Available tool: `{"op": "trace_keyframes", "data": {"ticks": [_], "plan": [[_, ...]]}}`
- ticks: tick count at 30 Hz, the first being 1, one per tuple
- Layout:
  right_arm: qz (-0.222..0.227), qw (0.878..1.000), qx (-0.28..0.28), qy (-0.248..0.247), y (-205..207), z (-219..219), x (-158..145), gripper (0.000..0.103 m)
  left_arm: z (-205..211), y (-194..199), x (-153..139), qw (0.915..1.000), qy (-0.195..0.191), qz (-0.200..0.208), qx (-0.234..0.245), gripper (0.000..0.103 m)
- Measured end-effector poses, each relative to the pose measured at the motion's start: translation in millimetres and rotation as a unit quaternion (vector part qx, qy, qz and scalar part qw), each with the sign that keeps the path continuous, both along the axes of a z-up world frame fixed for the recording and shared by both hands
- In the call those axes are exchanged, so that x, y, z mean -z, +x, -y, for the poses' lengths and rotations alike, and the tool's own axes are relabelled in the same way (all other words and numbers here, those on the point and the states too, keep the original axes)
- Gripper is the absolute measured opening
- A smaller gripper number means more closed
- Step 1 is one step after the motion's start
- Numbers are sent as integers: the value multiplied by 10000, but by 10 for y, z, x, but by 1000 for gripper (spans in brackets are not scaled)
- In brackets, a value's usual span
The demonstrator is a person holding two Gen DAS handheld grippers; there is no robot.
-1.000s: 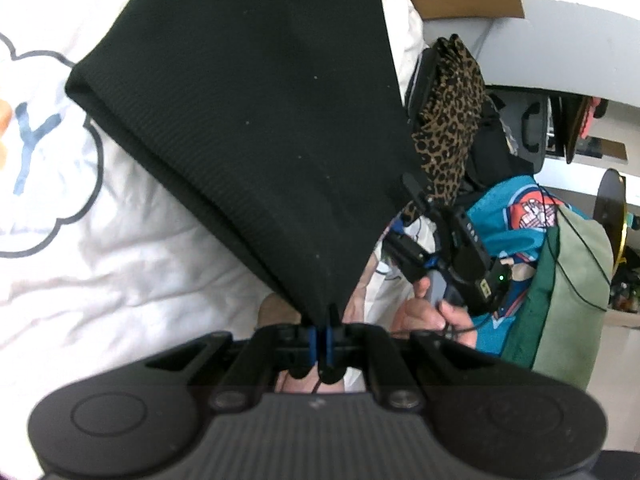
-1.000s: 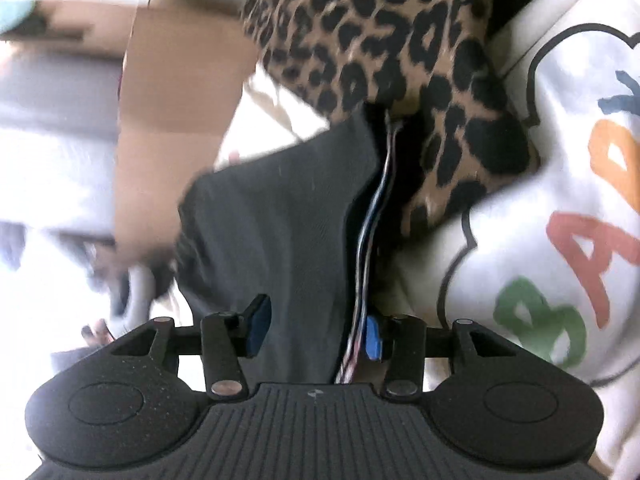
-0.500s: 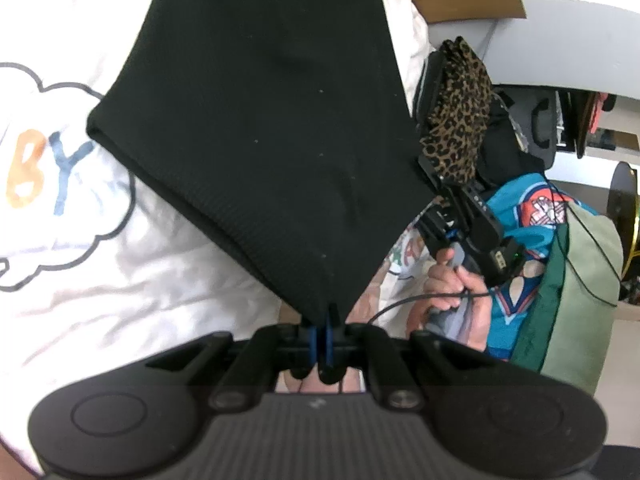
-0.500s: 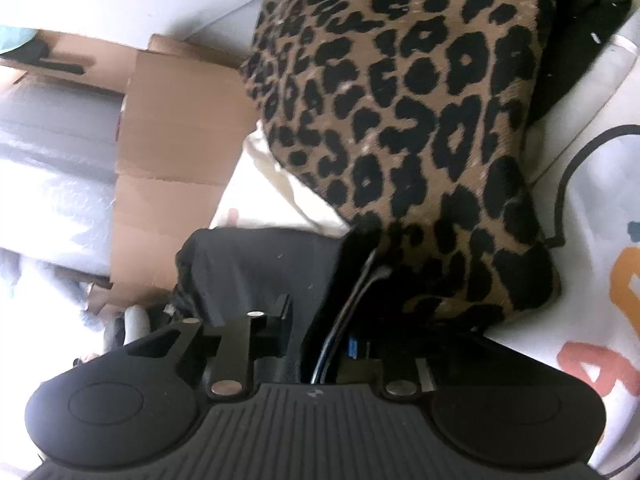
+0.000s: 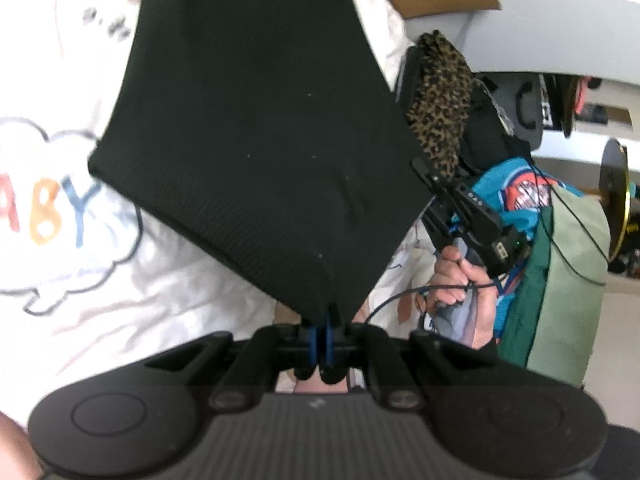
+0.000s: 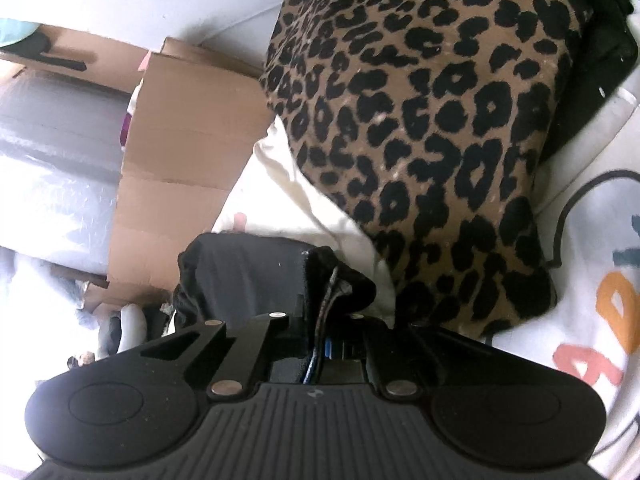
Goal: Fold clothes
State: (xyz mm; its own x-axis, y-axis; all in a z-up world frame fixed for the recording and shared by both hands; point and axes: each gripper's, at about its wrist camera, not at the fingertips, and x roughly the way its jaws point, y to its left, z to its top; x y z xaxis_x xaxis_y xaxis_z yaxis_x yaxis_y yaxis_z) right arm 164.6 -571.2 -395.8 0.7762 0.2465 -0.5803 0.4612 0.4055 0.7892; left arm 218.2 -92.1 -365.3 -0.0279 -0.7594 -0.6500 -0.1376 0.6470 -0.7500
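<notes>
black ribbed garment [image 5: 256,128] hung over a white printed sheet [image 5: 120,280], stretched between two grip points. left gripper [image 5: 320,334] with fingers pressed together, pinching the near corner of the garment at its ribbed hem. right gripper [image 5: 456,208] seen at the right edge of the cloth, held by a hand [image 5: 466,280]; in the right wrist view, right gripper [image 6: 320,344] closed on a bunched dark fold [image 6: 256,276], fingertips themselves mostly buried in cloth, so the pinch is judged rather than plainly seen. leopard-print garment [image 6: 424,132] lying just beyond, on the sheet, with a cardboard box [image 6: 188,160] at far left and a heap of teal and green clothes [image 5: 552,248] at far right.

handling, as judged: soft, light knit, limp with no stiffness of its own; drapes into a taut diamond only while held at two corners. ribbed hem thicker and less slippery than the body, hence the better place to take hold. grips at corners or hem edges likely to keep the panel flat; grips in mid-cloth likely to bunch it, as at the right. stage of folding not settled by these views.
</notes>
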Motion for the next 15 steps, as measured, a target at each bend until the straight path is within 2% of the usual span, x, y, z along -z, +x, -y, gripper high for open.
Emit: {"op": "trace_keyframes", "data": {"ticks": [9,15], "plan": [[323,9976,-582,213,10,-259,-319,5,-494,143,-529,9988,388,303,73,4],[360,9919,-1200,228,8,-470,-494,5,-755,98,-712,9973,610,392,99,4]]}}
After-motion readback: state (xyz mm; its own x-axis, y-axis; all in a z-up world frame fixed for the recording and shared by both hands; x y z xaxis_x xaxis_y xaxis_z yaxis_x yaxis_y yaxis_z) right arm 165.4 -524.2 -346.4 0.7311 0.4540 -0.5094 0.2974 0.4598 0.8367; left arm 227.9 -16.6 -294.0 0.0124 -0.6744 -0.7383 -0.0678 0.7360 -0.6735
